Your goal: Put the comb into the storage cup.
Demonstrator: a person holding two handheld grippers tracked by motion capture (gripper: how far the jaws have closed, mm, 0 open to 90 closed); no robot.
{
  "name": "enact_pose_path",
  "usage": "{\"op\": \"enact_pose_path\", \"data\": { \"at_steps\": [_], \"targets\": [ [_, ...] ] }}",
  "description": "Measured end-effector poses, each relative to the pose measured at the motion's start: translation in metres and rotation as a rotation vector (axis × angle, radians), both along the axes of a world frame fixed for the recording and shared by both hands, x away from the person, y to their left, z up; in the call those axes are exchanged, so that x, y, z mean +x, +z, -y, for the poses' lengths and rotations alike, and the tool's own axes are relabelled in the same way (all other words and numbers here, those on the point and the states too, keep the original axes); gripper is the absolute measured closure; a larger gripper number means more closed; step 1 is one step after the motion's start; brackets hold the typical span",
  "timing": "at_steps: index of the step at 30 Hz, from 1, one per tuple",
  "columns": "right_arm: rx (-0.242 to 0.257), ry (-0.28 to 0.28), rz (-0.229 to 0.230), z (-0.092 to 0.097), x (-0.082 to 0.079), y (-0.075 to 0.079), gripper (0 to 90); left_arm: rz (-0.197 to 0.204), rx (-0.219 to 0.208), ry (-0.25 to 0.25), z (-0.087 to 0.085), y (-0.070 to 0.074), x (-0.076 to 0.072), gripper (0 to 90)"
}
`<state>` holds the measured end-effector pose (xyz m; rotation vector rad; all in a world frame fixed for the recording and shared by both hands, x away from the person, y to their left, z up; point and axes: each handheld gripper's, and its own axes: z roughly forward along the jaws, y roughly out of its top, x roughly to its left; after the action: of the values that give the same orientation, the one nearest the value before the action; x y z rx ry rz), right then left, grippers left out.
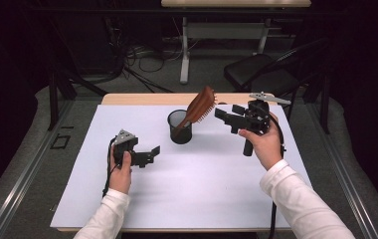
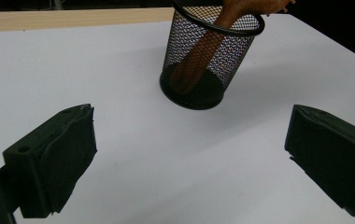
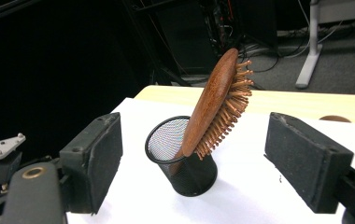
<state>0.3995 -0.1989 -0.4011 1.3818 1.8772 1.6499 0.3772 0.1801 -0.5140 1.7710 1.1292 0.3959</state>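
A wooden hairbrush (image 1: 200, 104) stands handle-down in a black mesh cup (image 1: 180, 130) and leans to the right, bristles toward my right gripper (image 1: 228, 113). That gripper is held above the table just right of the brush head, open and touching nothing. In the right gripper view the brush (image 3: 213, 102) and the cup (image 3: 185, 172) lie beyond my right gripper (image 3: 196, 154), whose jaws stand wide apart. My left gripper (image 1: 151, 155) rests low on the table, left of the cup, open and empty. In the left gripper view the cup (image 2: 208, 60) is ahead of my left gripper (image 2: 192, 140).
A white sheet (image 1: 202, 189) covers the wooden table, bare around both hands. Behind the table are a dark chair (image 1: 256, 69), the white legs of another table (image 1: 184, 50) and cables on the floor.
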Motion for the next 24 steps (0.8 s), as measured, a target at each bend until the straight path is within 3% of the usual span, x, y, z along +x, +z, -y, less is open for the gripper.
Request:
{"op": "enact_pose_path", "data": {
  "at_steps": [6, 17, 24],
  "targets": [
    [-0.023, 0.007, 0.037, 0.003, -0.009, -0.004, 14.7, 0.0, 0.0, 0.0, 0.0, 0.0, 0.0, 2.3],
    [-0.033, 0.034, 0.05, 0.013, -0.024, -0.017, 13.5, 0.003, -0.004, -0.002, 0.0, 0.001, -0.001, 2.2],
    [-0.067, 0.045, 0.067, 0.017, -0.032, -0.026, 10.3, 0.007, -0.014, -0.01, 0.0, 0.003, -0.002, 2.2]
  ]
}}
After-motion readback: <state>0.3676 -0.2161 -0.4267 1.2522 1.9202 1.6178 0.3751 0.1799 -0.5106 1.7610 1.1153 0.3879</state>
